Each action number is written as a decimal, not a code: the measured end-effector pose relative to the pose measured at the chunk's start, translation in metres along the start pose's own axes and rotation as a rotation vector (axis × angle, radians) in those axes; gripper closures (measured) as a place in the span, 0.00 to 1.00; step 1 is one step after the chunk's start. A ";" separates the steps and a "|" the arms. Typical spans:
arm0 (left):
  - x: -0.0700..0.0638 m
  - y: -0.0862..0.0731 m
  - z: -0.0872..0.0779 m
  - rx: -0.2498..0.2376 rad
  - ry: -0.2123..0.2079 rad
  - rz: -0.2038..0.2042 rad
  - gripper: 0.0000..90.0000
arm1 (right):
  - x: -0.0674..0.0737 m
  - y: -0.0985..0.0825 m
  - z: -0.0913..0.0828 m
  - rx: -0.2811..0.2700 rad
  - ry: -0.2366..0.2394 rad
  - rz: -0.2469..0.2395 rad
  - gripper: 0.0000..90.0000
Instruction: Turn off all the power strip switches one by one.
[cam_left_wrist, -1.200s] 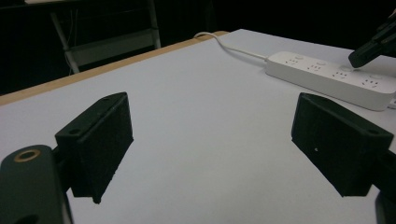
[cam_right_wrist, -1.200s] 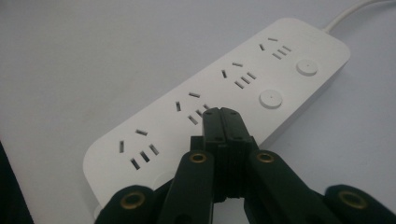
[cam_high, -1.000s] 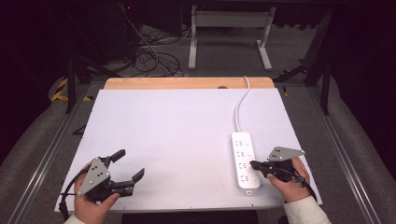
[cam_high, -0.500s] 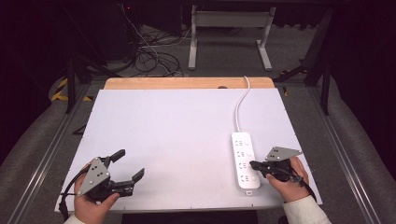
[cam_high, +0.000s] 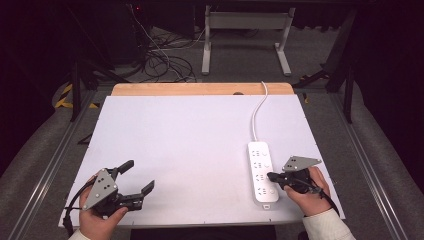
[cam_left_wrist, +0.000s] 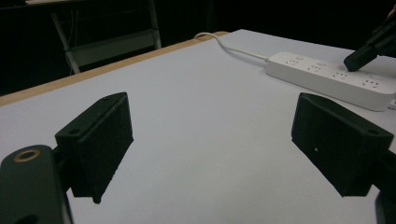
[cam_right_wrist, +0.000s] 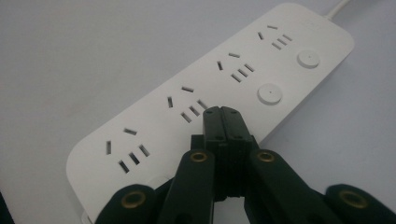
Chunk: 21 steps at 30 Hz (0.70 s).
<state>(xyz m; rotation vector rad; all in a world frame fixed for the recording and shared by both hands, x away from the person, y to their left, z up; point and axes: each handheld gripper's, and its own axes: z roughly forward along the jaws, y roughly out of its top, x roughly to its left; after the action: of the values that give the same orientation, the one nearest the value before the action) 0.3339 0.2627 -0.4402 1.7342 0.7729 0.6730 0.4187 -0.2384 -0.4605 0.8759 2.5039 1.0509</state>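
A white power strip (cam_high: 262, 170) with several sockets lies at the right front of the white table top (cam_high: 190, 145); its cord (cam_high: 257, 114) runs to the back edge. My right gripper (cam_high: 270, 176) is shut with nothing between its jaws. In the right gripper view its tip (cam_right_wrist: 222, 112) sits over the strip (cam_right_wrist: 154, 121), in line with two round buttons (cam_right_wrist: 270, 93); contact cannot be told. My left gripper (cam_high: 139, 175) stands open and empty at the left front. In the left gripper view its jaws (cam_left_wrist: 217, 140) are wide apart above bare table, with the strip (cam_left_wrist: 322, 74) farther off.
A wooden strip (cam_high: 200, 89) runs along the table's back edge. Behind it on the dark floor lie tangled cables (cam_high: 165, 60) and a metal desk frame (cam_high: 245, 30). Metal rails (cam_high: 55, 165) flank the table.
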 end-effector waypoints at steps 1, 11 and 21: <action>0.000 0.000 0.000 -0.001 -0.002 0.000 0.15 | 0.000 0.000 0.000 0.000 0.001 0.001 1.00; 0.000 0.001 0.000 -0.005 0.000 0.003 0.15 | 0.000 0.005 0.000 0.045 -0.002 0.014 1.00; 0.000 0.001 -0.001 -0.007 -0.001 0.004 0.15 | 0.000 0.009 0.003 0.074 -0.019 0.022 1.00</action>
<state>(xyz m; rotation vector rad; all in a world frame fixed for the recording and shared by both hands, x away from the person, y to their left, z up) 0.3332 0.2628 -0.4390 1.7299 0.7662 0.6769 0.4237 -0.2315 -0.4558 0.9316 2.5369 0.9576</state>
